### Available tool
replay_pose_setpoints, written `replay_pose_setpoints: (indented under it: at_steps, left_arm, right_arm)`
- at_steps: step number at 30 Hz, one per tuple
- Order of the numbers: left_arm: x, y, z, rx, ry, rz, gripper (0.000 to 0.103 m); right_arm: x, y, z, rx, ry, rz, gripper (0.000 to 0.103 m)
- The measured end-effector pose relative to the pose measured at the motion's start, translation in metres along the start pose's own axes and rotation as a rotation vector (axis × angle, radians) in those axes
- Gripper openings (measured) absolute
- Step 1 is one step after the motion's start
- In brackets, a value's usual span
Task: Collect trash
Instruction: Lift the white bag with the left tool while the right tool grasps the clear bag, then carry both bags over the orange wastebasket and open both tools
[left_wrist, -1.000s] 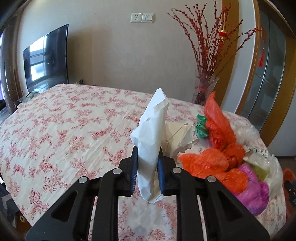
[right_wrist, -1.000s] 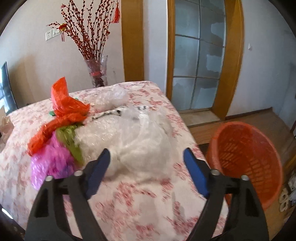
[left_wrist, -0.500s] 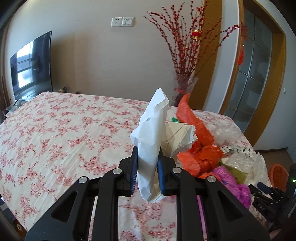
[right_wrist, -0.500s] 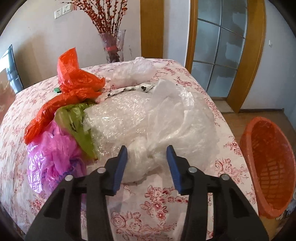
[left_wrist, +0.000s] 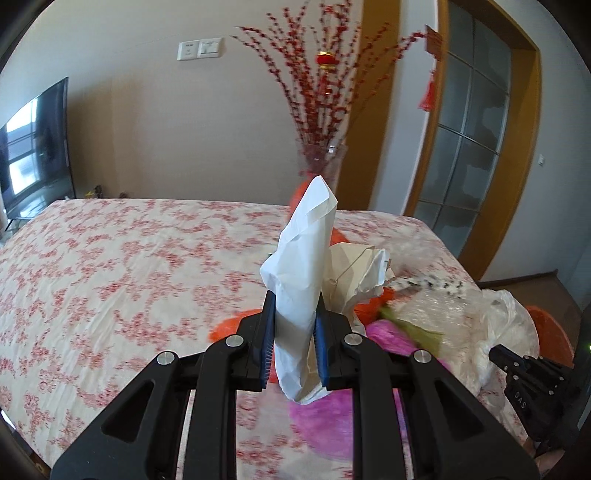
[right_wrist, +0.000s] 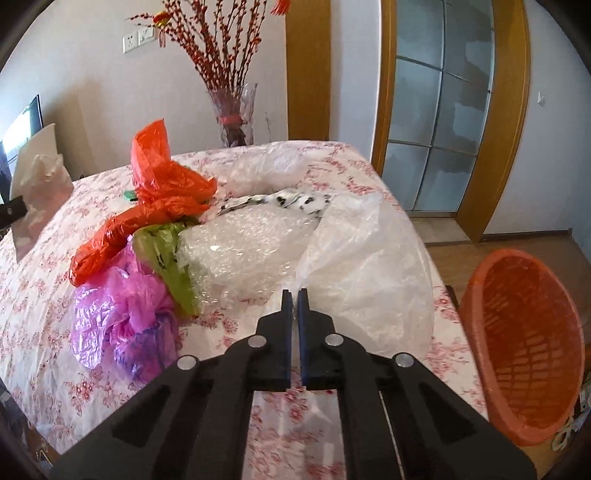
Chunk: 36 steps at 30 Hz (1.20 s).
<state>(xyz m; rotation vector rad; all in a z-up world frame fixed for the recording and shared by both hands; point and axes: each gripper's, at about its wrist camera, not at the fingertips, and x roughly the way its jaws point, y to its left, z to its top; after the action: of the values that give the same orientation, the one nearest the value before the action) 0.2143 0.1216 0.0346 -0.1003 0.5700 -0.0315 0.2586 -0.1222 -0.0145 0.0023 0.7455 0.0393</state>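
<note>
Right wrist view has my right claw (right_wrist: 294, 295) pressed together, its blue pads pinching the near edge of a clear plastic bag (right_wrist: 365, 266); the film between the tips is thin and hard to make out. That bag lies on the near right part of a bed (right_wrist: 44, 317) with a red-flowered cover. Just left of it sits a wad of bubble wrap (right_wrist: 251, 251), and touching that, further left, a green bag (right_wrist: 170, 266), a pink bag (right_wrist: 118, 310) and an orange bag (right_wrist: 155, 184) piled together. A white strip with black spots (right_wrist: 284, 201) lies across the far side of the bubble wrap. Right of the bed, on the wooden floor, an orange basket (right_wrist: 524, 354) stands tilted. Beyond the bed's far edge a glass vase (right_wrist: 236, 110) holds red branches.

From the left wrist view, my left claw (left_wrist: 294, 341) pinches a roll of white paper (left_wrist: 303, 266) that sticks upright above the pads and hangs out a little below them. Crumpled cream paper (left_wrist: 358, 273) sits just behind it on the right. My right claw shows at the right edge, and white letters on its black body (left_wrist: 519, 400) read "DAS". A television (left_wrist: 33, 144) stands at far left, with wall switches (left_wrist: 199, 50) above the bed.
</note>
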Motion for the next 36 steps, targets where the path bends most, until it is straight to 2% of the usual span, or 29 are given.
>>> replay_pose_setpoints:
  at_steps: [16,36]
  left_arm:
    - [0.003,-0.099,-0.013,0.111,0.043,-0.177,0.018]
    - [0.022,-0.248,-0.041,0.200,0.128,-0.425,0.018]
  right_arm:
    - [-0.054,-0.066,-0.006,0.063,-0.080,-0.066,0.004]
    - [-0.084,-0.200,-0.037,0.216,-0.123,-0.257,0.004]
